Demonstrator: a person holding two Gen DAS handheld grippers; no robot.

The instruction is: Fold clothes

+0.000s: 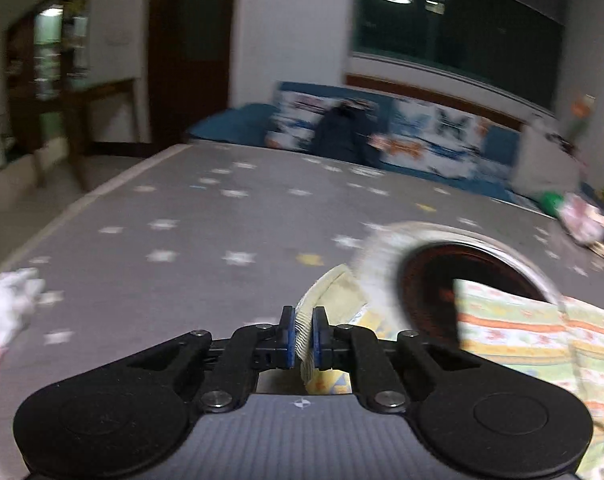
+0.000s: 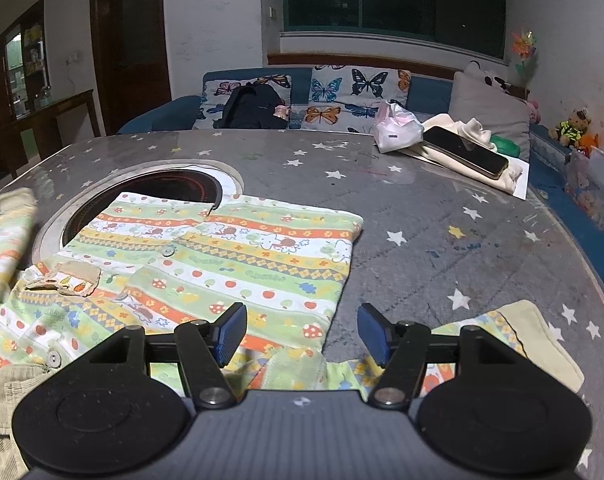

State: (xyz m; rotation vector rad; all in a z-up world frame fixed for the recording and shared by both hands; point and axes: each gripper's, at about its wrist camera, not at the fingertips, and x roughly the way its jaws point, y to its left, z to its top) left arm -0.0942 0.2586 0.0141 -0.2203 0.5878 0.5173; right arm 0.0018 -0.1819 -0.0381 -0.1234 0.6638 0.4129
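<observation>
A child's striped shirt with green, orange and yellow bands lies flat on the grey star-patterned table, partly over a round black burner. My left gripper is shut on the shirt's cream-cuffed sleeve and holds it up off the table; that lifted sleeve shows blurred at the left edge of the right wrist view. My right gripper is open and empty, above the shirt's near hem. The other cream-cuffed sleeve lies to its right.
A phone rests on folded cream cloth at the table's far right, beside a pink plastic bag. Beige corduroy cloth lies at the near left. A pink garment sits at the table's left. A sofa with butterfly cushions stands behind.
</observation>
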